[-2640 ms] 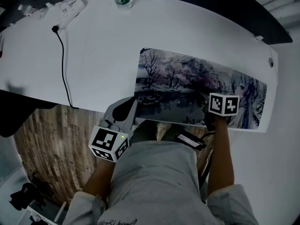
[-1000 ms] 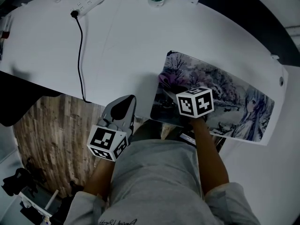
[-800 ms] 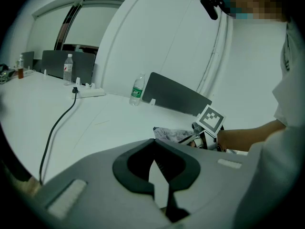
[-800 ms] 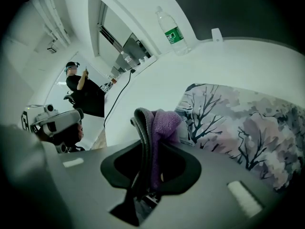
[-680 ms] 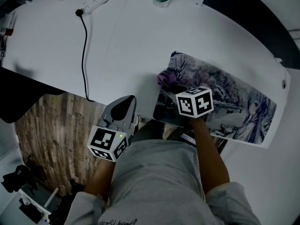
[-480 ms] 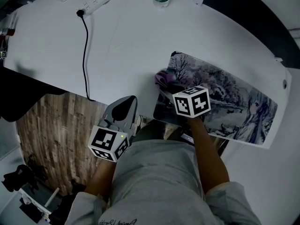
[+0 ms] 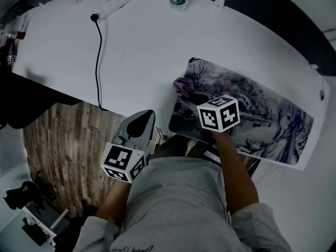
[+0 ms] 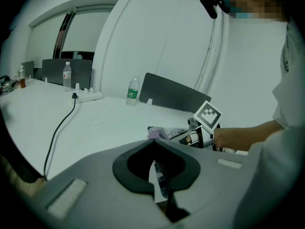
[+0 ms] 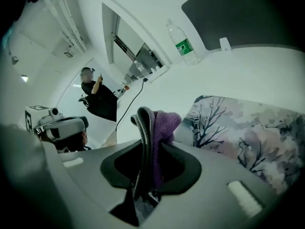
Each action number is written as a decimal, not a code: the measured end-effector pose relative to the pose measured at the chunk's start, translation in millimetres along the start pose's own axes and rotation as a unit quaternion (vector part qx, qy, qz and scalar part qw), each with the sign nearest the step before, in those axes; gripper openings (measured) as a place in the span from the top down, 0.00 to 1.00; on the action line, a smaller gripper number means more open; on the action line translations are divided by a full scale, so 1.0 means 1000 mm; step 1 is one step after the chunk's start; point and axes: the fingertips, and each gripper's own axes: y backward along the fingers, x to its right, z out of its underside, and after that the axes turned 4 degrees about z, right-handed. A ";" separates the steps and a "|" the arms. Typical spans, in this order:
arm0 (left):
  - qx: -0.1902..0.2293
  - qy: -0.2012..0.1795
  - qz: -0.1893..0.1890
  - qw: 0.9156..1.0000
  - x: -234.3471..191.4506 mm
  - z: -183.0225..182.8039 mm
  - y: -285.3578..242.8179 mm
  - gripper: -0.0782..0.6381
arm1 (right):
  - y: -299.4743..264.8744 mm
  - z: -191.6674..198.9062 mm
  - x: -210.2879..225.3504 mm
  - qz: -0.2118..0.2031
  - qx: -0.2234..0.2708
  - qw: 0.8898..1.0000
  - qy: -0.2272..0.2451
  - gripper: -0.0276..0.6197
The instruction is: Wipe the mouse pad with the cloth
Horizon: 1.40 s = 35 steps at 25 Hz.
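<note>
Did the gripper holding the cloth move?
Yes. The right gripper and cloth slid left along the mouse pad, from the printed girl to its left end.

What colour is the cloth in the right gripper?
The cloth is purple with a grey layer; the right gripper view shows it best.

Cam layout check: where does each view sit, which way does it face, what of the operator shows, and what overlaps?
Head view: on the person's head, facing steeply down at the table and mouse pad; shows torso, forearms, left gripper and right gripper.
Left gripper view: off the table's near edge, facing across it toward the bottle; own shut jaws, right forearm.
Right gripper view: low over the mouse pad's left end; own jaws clamp the cloth.
Shared: both gripper views show the bottle.
</note>
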 end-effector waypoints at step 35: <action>-0.077 -0.128 0.237 0.960 0.358 0.013 -0.181 0.87 | 0.387 0.189 0.226 0.208 0.137 0.954 -0.166 0.81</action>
